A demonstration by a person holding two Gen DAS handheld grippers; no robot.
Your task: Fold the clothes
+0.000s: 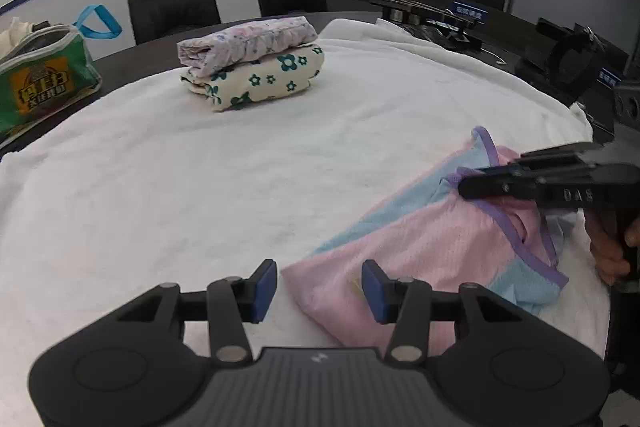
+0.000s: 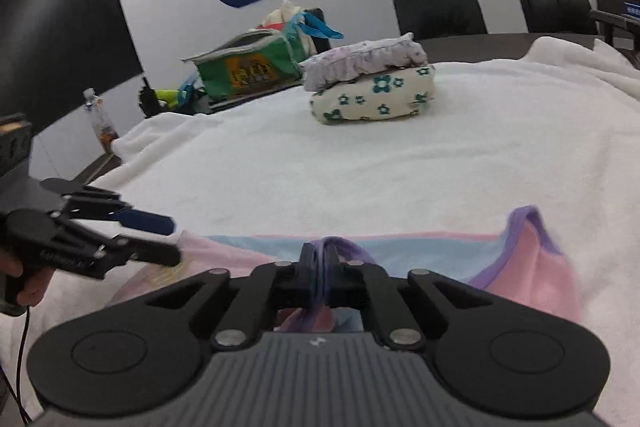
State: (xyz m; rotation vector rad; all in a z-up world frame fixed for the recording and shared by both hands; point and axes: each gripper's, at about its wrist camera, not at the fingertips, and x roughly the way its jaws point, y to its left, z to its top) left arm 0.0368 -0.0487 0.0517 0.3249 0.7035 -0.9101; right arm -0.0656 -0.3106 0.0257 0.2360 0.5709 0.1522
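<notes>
- Green zip bag [image 1: 38,75]: far ahead and to the left of my left fingers, on the dark table edge beyond the white towel [image 1: 160,187]; a blue strap loop rises behind it.
- Two black chairs [image 1: 174,9]: behind the table, against the wall with blue lettering.
- Folded stack [image 1: 252,67]: well ahead of my left fingers, on the towel; a pale lilac floral piece lies on top of a cream piece [image 1: 264,83] printed with teal flowers. Nothing stands between my fingers and the stack.
- Left gripper [image 1: 319,291]: jaws apart, blue pads facing each other with nothing pinched. The hem corner of the pink-and-blue garment [image 1: 420,247] lies on the towel below the gap and under the right-hand pad; I cannot tell whether that pad touches the cloth. My fingers point forward and downward at the towel.
- Pink-and-blue garment: spread flat to the right of my left fingers, pink mesh panel nearest, light-blue band beyond, purple trim [image 1: 516,227] at the neck opening.
- Right gripper [image 2: 319,267]: jaws closed on the purple trim, which bunches into a raised loop between the pads. In the left wrist view it enters from the right edge, fingers roughly level and aimed leftward across the garment.
- Right hand [image 1: 612,247]: at the far right edge, wrapped around the gripper's handle.
- Dark desk equipment [image 1: 568,55]: beyond the towel, far right, well apart from both grippers.
</notes>
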